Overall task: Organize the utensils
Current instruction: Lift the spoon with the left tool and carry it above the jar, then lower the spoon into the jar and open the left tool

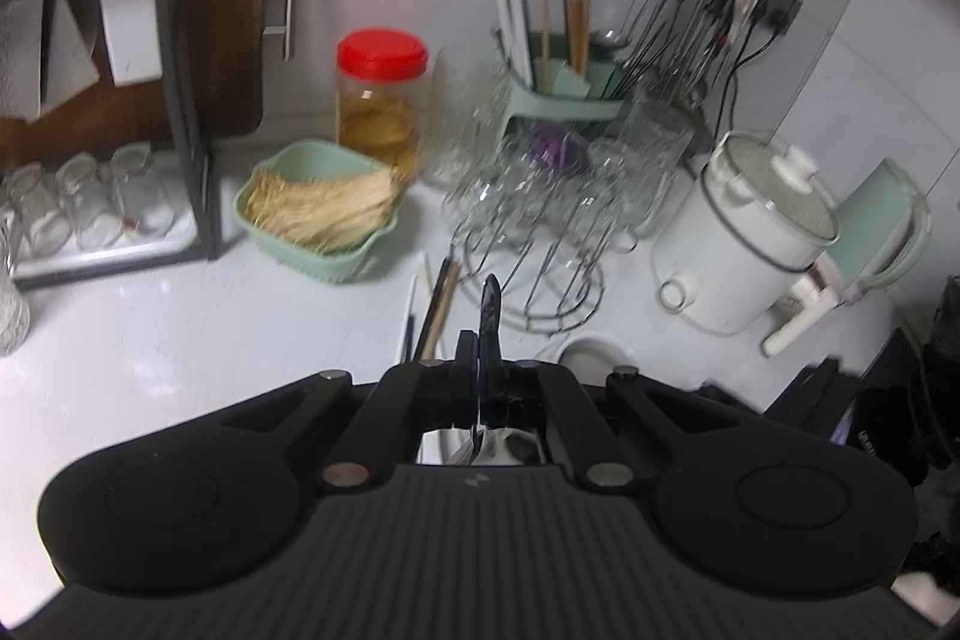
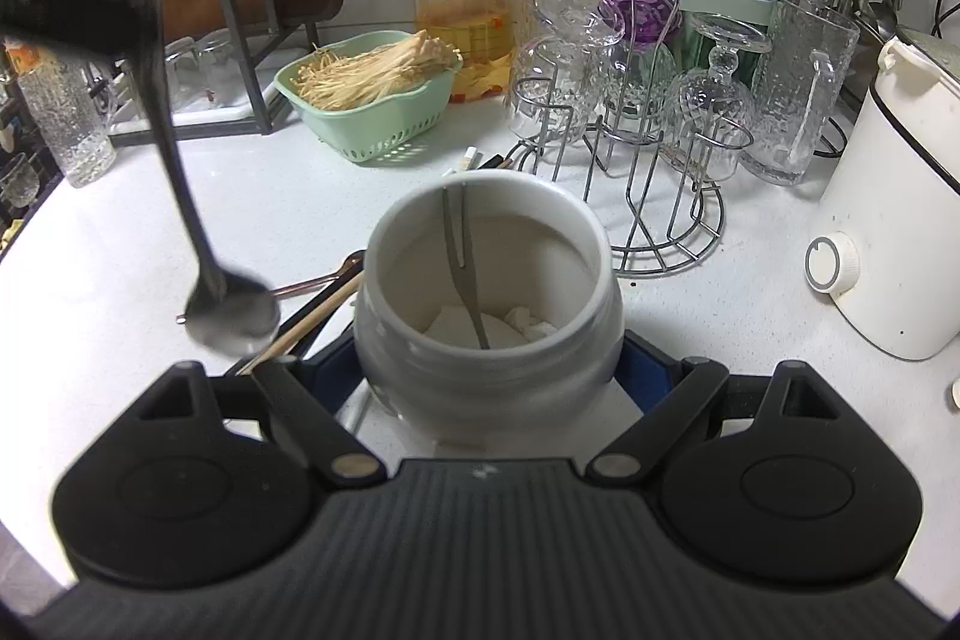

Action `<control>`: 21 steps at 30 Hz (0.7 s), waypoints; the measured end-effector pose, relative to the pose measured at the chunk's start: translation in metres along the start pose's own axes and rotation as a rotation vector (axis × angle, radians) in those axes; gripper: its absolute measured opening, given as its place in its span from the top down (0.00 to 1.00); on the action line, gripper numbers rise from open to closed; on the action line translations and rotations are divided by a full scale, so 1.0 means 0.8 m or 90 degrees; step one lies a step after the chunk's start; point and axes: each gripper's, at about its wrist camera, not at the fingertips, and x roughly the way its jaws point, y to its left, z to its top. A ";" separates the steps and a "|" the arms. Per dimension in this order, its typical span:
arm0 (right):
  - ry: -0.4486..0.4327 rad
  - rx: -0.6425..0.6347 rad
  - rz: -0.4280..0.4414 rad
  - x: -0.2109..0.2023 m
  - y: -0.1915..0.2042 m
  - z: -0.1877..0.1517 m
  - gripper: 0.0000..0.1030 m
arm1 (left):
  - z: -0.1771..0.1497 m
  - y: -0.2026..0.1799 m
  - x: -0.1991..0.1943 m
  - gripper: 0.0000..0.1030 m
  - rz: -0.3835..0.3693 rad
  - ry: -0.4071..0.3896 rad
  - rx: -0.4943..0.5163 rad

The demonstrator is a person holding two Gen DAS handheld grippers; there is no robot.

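Spoon [image 2: 231, 319] lifted toward white jar [image 2: 486, 292]

Left gripper [image 1: 487, 340] clamped on spoon handle; right gripper [image 2: 486, 370] half-open, steadying jar. Could clip rim, tipping jar.

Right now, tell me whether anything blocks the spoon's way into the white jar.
Nothing visible does. The left gripper holds the spoon in the air to the left of the white jar, above the chopsticks lying on the counter. The jar's mouth is open; only a two-pronged fork leans inside, leaving room.
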 end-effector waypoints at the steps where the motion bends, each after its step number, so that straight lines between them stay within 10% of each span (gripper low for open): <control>1: 0.000 0.000 0.000 0.000 0.000 0.000 0.12 | 0.005 -0.003 -0.003 1.00 -0.006 -0.004 0.001; 21: -0.001 0.008 -0.003 -0.003 0.005 -0.002 0.12 | 0.054 -0.075 0.004 0.99 -0.071 -0.013 0.062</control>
